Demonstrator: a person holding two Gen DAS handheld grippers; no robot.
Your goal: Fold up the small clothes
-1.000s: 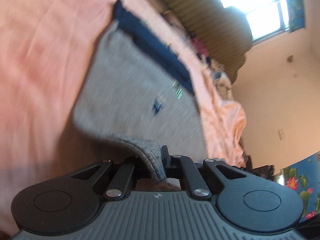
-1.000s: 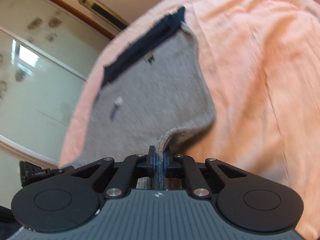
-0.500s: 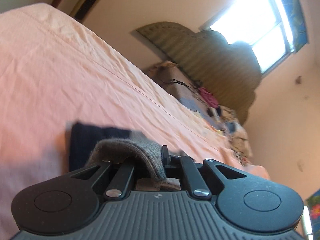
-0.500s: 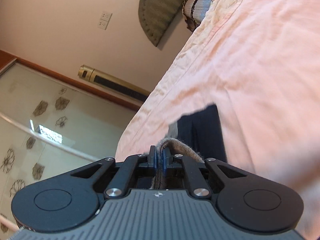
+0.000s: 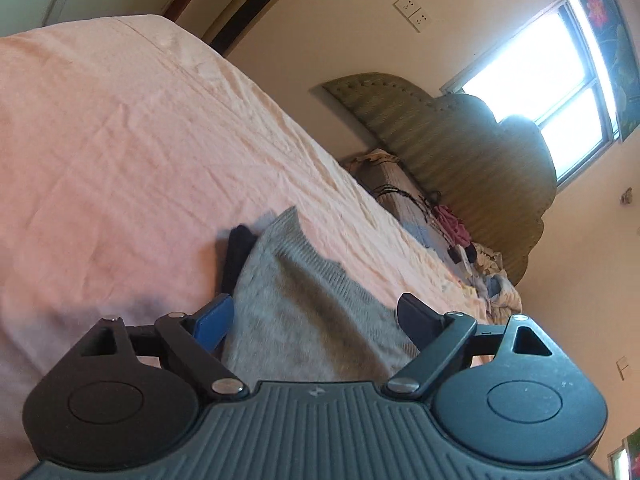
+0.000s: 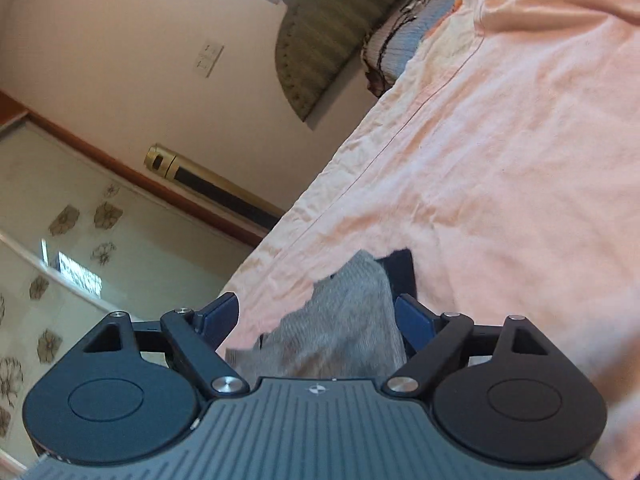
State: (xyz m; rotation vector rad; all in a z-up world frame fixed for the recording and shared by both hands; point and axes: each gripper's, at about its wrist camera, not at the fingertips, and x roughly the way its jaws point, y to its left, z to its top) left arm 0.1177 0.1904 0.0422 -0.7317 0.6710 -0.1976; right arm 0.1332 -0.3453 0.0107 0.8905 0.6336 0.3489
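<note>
The left gripper (image 5: 316,316) sits low and tilted, its two fingers spread wide with the blue pad (image 5: 213,321) of one finger on the left side and the dark tip of the other well apart on the right, clamping nothing. The right gripper (image 6: 318,316) is in much the same pose, rolled to one side, its jaws parted wide and its blue pads (image 6: 414,322) facing each other across the gap, with nothing pinched between them. Both wrists point forward and slightly downward, close to the surface beneath.
</note>
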